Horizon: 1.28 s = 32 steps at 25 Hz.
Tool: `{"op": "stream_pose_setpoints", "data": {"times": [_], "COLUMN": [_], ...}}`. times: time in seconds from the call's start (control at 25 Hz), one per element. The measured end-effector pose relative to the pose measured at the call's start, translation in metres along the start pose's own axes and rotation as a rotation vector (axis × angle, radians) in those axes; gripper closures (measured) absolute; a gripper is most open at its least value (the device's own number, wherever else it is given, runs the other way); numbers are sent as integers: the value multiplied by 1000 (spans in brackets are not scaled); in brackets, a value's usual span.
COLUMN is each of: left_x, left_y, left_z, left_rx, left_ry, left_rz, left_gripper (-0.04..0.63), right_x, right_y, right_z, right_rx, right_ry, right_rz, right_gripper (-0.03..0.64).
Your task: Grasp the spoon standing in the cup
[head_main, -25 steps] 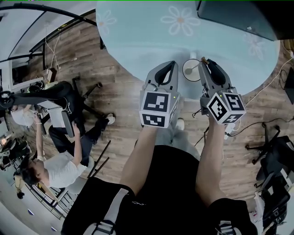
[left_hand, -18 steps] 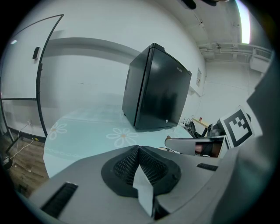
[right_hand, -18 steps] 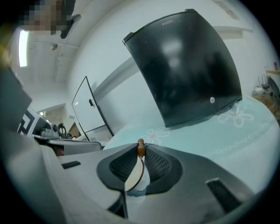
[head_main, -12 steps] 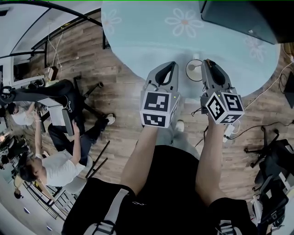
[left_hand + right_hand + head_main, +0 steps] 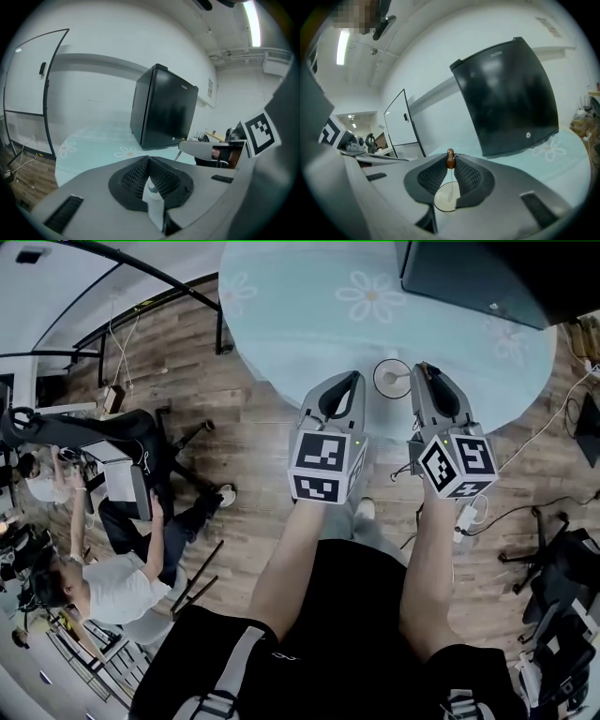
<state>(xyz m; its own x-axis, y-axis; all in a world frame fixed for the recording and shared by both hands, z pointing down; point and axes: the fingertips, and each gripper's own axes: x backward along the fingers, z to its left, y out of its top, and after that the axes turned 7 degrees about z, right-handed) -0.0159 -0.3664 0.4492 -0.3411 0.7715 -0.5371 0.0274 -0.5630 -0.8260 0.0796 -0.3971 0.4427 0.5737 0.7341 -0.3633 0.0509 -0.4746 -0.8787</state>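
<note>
A white cup (image 5: 391,378) stands near the front edge of the pale blue round table (image 5: 309,315). A thin spoon (image 5: 409,374) with a brown knob on its handle end leans out of the cup toward my right gripper (image 5: 419,369). In the right gripper view the pads pinch the spoon's brown knob (image 5: 450,159), with the cup (image 5: 446,202) seen below between the jaws. My right gripper (image 5: 450,157) is shut on the spoon. My left gripper (image 5: 349,377) hovers left of the cup, shut and holding nothing, its jaws (image 5: 149,160) meeting at the tip.
A black box-like cabinet (image 5: 478,277) stands at the table's far right and also shows in both gripper views (image 5: 161,110) (image 5: 506,93). Seated people (image 5: 103,587) and an office chair (image 5: 141,442) are at the left on the wooden floor. Cables (image 5: 525,493) lie at the right.
My right gripper's jaws have closed on the spoon's handle end. Both grippers stay beside the cup; the left one has not changed.
</note>
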Motion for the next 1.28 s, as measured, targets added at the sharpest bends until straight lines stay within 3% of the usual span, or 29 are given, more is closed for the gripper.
{"op": "stream_pose_setpoints", "data": {"times": [0.48, 1.28], "left_x": [57, 164], "left_y": [18, 27], "left_z": [-21, -72], "left_rx": [-7, -35], "left_ry": [23, 36], "left_rz": [-103, -280], "left_gripper": [584, 584], "right_x": [49, 153], "right_y": [38, 67], "right_z": [40, 95], "right_rx": [93, 226], "right_ry": [29, 16], "right_rz": [-101, -229], "right_gripper": [571, 572]}}
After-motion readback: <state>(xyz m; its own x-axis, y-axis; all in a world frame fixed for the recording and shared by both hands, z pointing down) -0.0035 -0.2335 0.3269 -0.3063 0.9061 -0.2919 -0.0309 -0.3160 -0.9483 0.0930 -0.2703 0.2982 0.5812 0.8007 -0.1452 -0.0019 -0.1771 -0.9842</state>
